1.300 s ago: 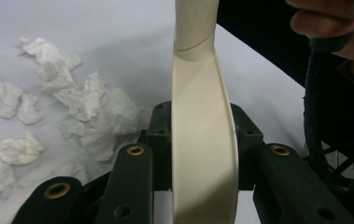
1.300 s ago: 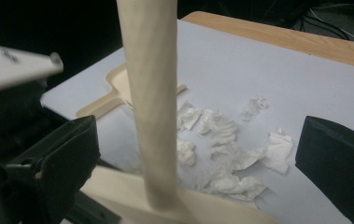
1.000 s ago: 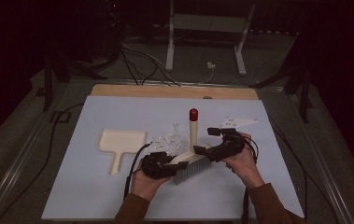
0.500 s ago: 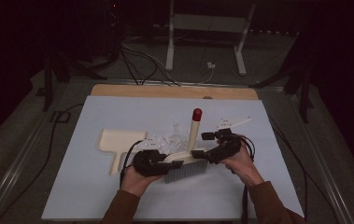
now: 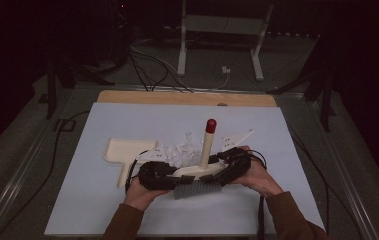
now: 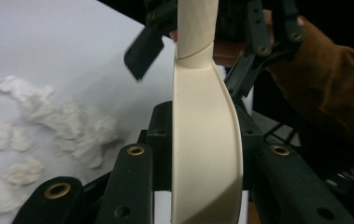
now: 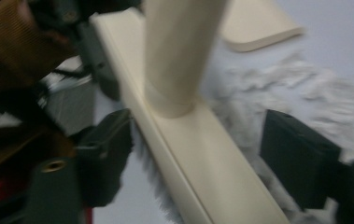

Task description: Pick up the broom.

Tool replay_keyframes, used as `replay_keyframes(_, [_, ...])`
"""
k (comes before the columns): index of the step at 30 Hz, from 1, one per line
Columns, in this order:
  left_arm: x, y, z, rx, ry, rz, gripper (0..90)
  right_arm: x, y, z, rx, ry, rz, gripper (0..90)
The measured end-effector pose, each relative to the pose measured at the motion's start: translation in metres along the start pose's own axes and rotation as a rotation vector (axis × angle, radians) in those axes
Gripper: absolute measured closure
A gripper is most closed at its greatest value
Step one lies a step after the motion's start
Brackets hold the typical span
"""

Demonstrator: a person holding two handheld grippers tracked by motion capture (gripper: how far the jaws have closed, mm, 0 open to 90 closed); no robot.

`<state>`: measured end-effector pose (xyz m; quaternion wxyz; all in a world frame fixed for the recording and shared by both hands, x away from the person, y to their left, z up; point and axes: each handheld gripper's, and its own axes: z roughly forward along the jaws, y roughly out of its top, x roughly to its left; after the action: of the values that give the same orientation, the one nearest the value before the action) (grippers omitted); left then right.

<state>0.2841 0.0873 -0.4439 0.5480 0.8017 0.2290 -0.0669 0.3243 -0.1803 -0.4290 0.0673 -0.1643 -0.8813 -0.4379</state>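
Observation:
A cream brush with grey bristles stands on the white sheet, and its red-tipped handle points up. My left gripper is shut on the left end of the brush head, which is pinched tight between its jaws. My right gripper is at the right end. In the right gripper view its jaws stand wide on either side of the head, with gaps, so my right gripper is open. Crumpled white paper scraps lie just beyond the brush. A cream dustpan lies to their left.
The white sheet covers a wooden board. A thin white pointed piece lies right of the handle. Cables and a metal stand sit in the dark beyond the table. A brown sleeve is near the brush.
My left hand has slid a little to the left along the brush head. The brush stays almost in place, and its handle leans slightly more to the right.

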Motion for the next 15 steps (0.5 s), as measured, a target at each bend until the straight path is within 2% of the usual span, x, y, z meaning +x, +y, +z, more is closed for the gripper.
replay_keyframes(2, [-0.0006,-0.0003,0.0007,0.006,-0.016,0.005,69.2,0.0019,-0.0007,0.0012,0.016,0.028,-0.032,33.2])
replay_keyframes(3, [-0.0005,-0.0006,0.0011,0.010,-0.021,0.007,69.2,0.0019,-0.0007,0.0012,0.016,0.028,-0.032,33.2])
replay_keyframes(4, [-0.0002,-0.0010,0.0014,0.012,-0.028,0.007,69.1,0.0031,-0.0012,0.0010,0.021,0.063,-0.055,43.0])
replay_keyframes(5, [0.0004,-0.0014,0.0015,0.009,-0.035,0.006,69.2,0.0036,-0.0012,0.0007,0.022,0.083,-0.061,47.9])
replay_keyframes(9, [0.0035,-0.0030,0.0023,-0.016,-0.068,-0.007,68.9,0.0040,-0.0011,0.0002,0.029,0.112,-0.074,51.3])
replay_keyframes(12, [0.0044,-0.0036,0.0028,-0.027,-0.059,-0.015,66.9,0.0028,-0.0018,-0.0002,0.043,0.126,-0.076,55.4])
replay_keyframes(15, [0.0056,-0.0031,0.0027,-0.048,-0.028,-0.033,55.9,0.0033,-0.0037,-0.0011,0.031,0.154,-0.081,65.4])
